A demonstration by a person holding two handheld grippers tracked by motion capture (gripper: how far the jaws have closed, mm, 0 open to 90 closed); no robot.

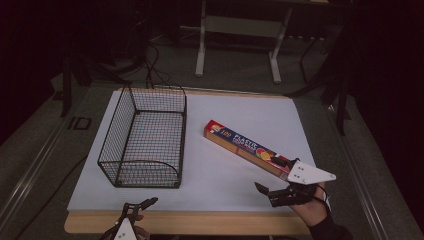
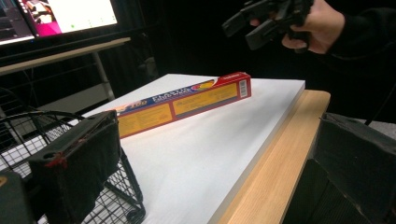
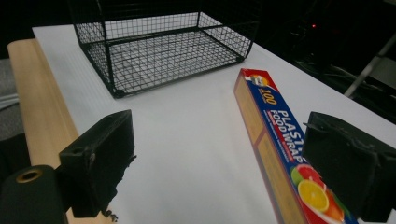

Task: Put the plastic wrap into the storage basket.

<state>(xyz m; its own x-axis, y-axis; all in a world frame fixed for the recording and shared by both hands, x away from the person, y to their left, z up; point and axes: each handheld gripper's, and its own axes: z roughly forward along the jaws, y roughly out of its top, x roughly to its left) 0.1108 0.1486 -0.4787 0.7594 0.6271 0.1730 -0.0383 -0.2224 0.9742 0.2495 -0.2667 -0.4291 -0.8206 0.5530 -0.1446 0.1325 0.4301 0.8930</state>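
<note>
Nearest us, at the near edge of the bench, our left gripper waits with its fingers released and nothing between them, just beside the near end of the black wire basket. Our right gripper hovers off the near right corner, fingers spread wide and empty, one on each side of the plastic food wrap box, which lies flat and diagonal on the white board to the right of the basket. The box's near end lies close to the board's right edge, so we judge that a careless nudge there could push it off the bench. Grasped so near one end, the long box would likely droop or twist in the fingers; a grip closer to its middle looks safer. Open white board lies between box and basket, giving us room to carry, but the basket's wire rim could catch a long box brought in low.
</note>
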